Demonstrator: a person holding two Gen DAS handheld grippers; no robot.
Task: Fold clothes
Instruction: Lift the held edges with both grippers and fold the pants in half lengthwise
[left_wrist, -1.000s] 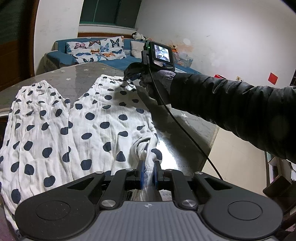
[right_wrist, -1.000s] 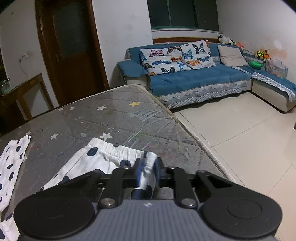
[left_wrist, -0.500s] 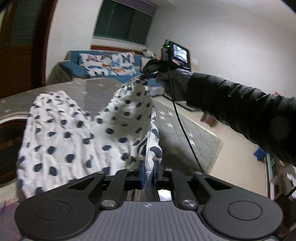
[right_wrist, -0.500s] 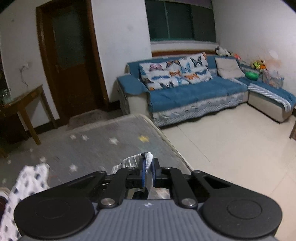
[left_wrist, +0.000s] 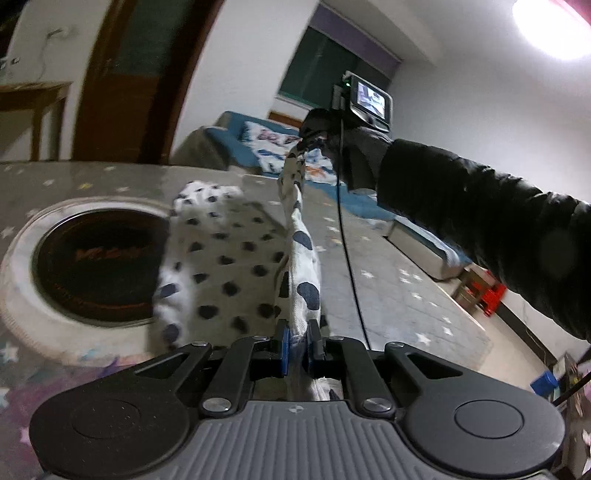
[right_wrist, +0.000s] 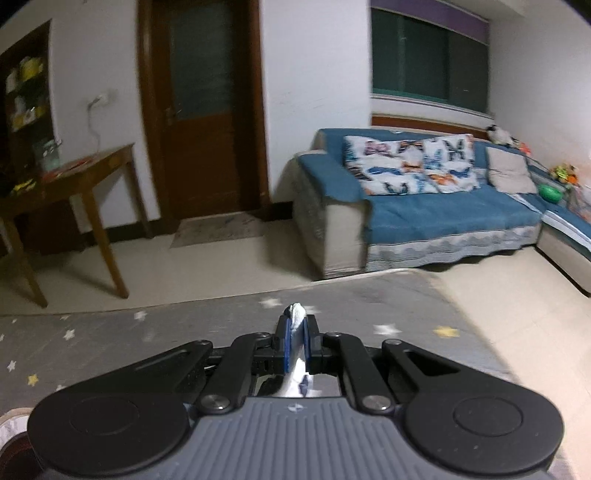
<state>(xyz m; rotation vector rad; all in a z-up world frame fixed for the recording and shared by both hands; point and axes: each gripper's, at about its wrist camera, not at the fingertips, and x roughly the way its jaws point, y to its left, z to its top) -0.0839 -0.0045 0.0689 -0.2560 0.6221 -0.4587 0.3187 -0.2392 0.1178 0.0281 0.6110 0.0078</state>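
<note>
Trousers (left_wrist: 236, 266): white cloth with dark dots, one item, lifted off the table (left_wrist: 388, 295).

Left tool (left_wrist: 298, 345): jaws closed to a narrow gap, a bunched edge of cloth pinched between the blue pads. From there the edge runs up as a taut, rope-like band to the right tool (left_wrist: 314, 138), held higher and farther off; in the right wrist view the right tool (right_wrist: 295, 341) is likewise closed on a small tuft of white cloth, which pokes out past the pads.

Position: held edge in the air between the two tools; the rest hangs down to the left as a loose sheet, its far end seemingly resting on the table near a round dark insert (left_wrist: 96, 262) with a white rim. Motion blur hides finer detail.

Handling, judged: light, thin, fully limp; no stiffness, drapes and swings with any move. Not fragile. Grips well in a pinch, though a small tuft could slip out under a sharp tug. Hold at edge or hem corners, both ends kept taut, so the sheet lays down flat without creasing.

Surroundings: star-patterned table cover, sofa (right_wrist: 443, 206), door (right_wrist: 207, 110).
</note>
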